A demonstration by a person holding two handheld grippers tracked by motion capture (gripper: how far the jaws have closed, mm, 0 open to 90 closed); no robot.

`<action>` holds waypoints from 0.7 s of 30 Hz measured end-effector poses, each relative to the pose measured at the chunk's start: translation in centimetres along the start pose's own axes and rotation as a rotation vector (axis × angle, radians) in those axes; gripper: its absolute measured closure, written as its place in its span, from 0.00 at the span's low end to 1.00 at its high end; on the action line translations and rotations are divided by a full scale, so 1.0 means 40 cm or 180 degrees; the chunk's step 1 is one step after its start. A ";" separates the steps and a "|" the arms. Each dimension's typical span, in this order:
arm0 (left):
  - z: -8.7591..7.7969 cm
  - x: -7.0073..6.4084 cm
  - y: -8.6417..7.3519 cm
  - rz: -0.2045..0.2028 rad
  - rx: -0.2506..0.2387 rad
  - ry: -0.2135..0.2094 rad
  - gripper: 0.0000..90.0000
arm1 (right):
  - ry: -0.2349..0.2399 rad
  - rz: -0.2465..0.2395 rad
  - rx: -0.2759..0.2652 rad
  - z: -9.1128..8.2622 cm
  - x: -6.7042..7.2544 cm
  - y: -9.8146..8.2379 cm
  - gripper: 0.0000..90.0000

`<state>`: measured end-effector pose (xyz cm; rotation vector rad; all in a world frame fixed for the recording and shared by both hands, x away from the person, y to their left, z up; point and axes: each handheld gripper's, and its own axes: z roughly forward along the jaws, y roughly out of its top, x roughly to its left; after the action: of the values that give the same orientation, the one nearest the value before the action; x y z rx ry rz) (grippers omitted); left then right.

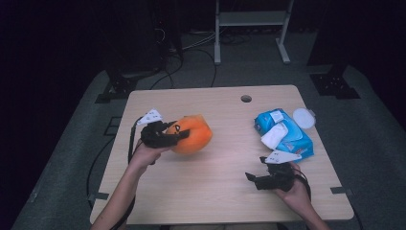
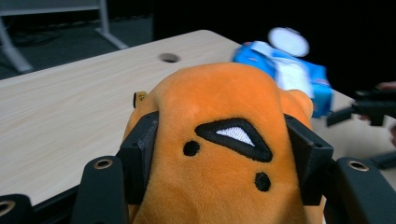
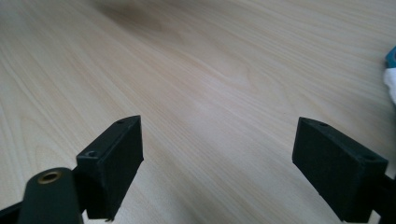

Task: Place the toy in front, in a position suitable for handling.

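Note:
An orange plush toy with black stitched marks is at the left middle of the wooden table. My left gripper is shut on it, its black jaws pressing into both sides of the plush toy. My right gripper rests near the front right of the table, held in a hand, with its jaws wide apart and nothing between them. In the right gripper view the right gripper looks over bare wood.
A blue pack of wet wipes with a white wipe pulled out lies at the right of the table, with a white round lid beside it. A small cable hole sits near the far edge. A metal stand is on the floor beyond.

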<state>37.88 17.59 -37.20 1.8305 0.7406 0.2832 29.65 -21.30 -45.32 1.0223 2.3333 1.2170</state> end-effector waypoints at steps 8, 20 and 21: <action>0.048 -0.098 -0.029 0.0235 0.0101 -0.0301 0.42 | -0.0114 0.0026 -0.0099 -0.032 -0.022 0.001 0.17; 0.132 -0.201 -0.142 0.0306 0.0353 -0.0796 0.41 | -0.0513 0.0105 -0.0323 -0.099 -0.110 0.009 0.17; 0.137 -0.208 -0.148 0.0326 0.0361 -0.0816 0.41 | -0.0548 0.0115 -0.0328 -0.099 -0.119 0.013 0.17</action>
<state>32.21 9.63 -43.41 1.9703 0.4938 0.0707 30.95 -26.80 -42.78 1.0921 2.1085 1.1983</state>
